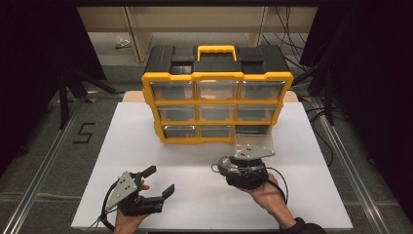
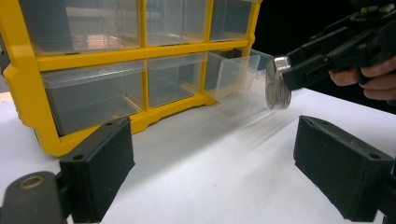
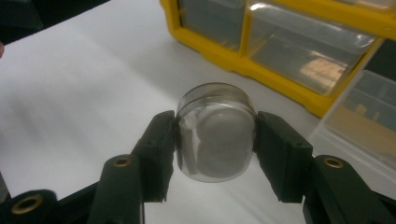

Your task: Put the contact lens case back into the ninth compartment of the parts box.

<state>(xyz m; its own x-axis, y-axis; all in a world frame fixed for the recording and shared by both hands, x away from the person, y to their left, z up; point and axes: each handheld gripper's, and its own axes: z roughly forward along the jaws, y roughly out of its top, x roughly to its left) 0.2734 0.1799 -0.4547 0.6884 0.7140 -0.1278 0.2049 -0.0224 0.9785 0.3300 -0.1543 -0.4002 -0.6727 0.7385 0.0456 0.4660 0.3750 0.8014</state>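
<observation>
White tabletop point(image 1: 146, 146) carries a yellow-and-black plastic drawer cabinet point(image 1: 216, 92) at twelve o'clock, its clear bottom-right drawer point(image 2: 236, 77) pulled out, while the right gripper point(image 3: 215, 135) clamps a small round clear container point(image 3: 215, 133) (smooth, so it may slip) and the left gripper point(image 1: 158, 183), at seven o'clock, gapes empty.

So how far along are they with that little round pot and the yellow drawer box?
Done, by the look of it: the bottom right drawer of the yellow organizer is pulled out. In hand: the right claw grips a small clear round container just in front of that drawer. The left claw is open, holding nothing. Probably left: dropping the container in and closing the drawer.
</observation>
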